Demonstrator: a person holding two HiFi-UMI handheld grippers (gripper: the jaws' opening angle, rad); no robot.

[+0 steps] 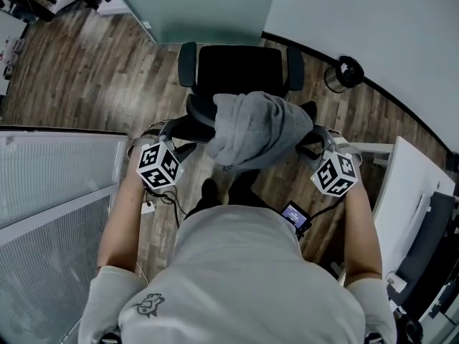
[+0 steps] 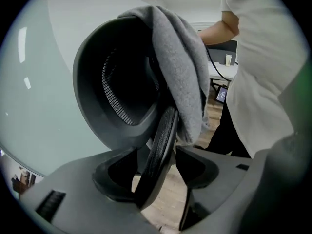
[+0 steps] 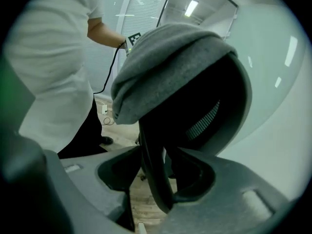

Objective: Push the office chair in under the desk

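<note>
A black office chair (image 1: pixel 240 70) stands in front of me on the wood floor, seat facing away. A grey garment (image 1: pixel 251 127) hangs over the top of its backrest. My left gripper (image 1: pixel 171 129) is at the backrest's left edge. In the left gripper view the jaws (image 2: pixel 157 152) stand wide around the backrest's black rim (image 2: pixel 163 130), with a gap on one side. My right gripper (image 1: pixel 317 138) is at the right edge. In the right gripper view it is (image 3: pixel 157 155) likewise wide around the rim (image 3: pixel 153 174), below the garment (image 3: pixel 165 62). Neither grips the rim.
A frosted glass partition (image 1: pixel 50 185) runs along my left. A white desk top (image 1: pixel 412 192) and a dark chair (image 1: pixel 430 256) are at the right. A round bin (image 1: pixel 344 74) stands by the curved wall (image 1: pixel 373 27). A small lit screen (image 1: pixel 295 216) hangs at my waist.
</note>
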